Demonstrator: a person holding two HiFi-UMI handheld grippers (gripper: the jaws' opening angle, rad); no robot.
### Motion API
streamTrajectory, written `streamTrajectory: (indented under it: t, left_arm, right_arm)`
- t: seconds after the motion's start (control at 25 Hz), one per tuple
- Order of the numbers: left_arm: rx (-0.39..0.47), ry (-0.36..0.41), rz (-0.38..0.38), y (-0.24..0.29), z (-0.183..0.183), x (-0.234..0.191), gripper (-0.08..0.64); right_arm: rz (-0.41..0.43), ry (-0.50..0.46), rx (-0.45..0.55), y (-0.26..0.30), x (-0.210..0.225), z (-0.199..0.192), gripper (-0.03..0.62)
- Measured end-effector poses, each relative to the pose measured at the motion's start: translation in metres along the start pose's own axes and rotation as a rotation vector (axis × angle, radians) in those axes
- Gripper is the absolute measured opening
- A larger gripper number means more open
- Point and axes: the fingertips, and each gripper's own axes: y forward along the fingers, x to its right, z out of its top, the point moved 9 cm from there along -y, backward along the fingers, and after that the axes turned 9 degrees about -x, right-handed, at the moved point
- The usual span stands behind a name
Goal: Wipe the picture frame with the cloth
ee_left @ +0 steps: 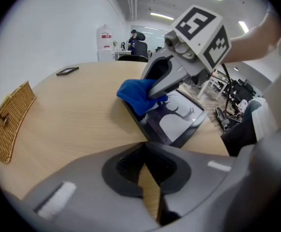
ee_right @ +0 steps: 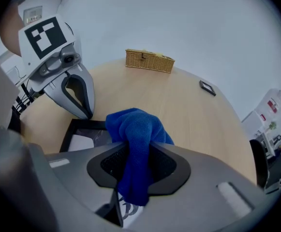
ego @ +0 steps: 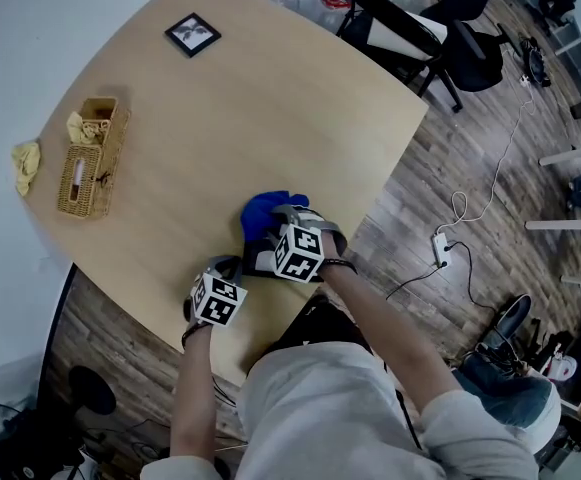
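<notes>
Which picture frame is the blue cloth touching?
The big deer-picture frame, under the blue cloth. The small frame lies bare across the table.

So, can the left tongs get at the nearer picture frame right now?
Probably yes: the picture frame lies flat just ahead of the left tongs, bare table between. The right tongs hold the blue cloth at its far corner, leaving the near edge free.

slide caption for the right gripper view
Right gripper, jaws shut on a blue cloth over a black picture frame; left gripper at the frame's far corner.
</notes>
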Motion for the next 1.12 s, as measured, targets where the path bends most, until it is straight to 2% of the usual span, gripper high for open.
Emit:
streamTrajectory:
  t: [0.52, 0.8, 1.12]
  left_arm:
    - [-0.019, -0.028, 0.028, -0.003, 0.004, 0.0, 0.052]
    - [0.068, -0.128, 0.119, -0.035, 0.012, 0.015, 0.052]
    - [0.144, -0.217, 0.173, -0.057, 0.014, 0.073, 0.052]
  right_arm:
    - [0.002, 0.08, -0.024, -0.029, 0.008, -0.068, 0.1]
    - [-0.028, 0.16, -0.053, -0.058, 0.007, -0.12, 0.101]
    - [-0.035, 0.225, -0.046, -0.094, -0.01, -0.166, 0.101]
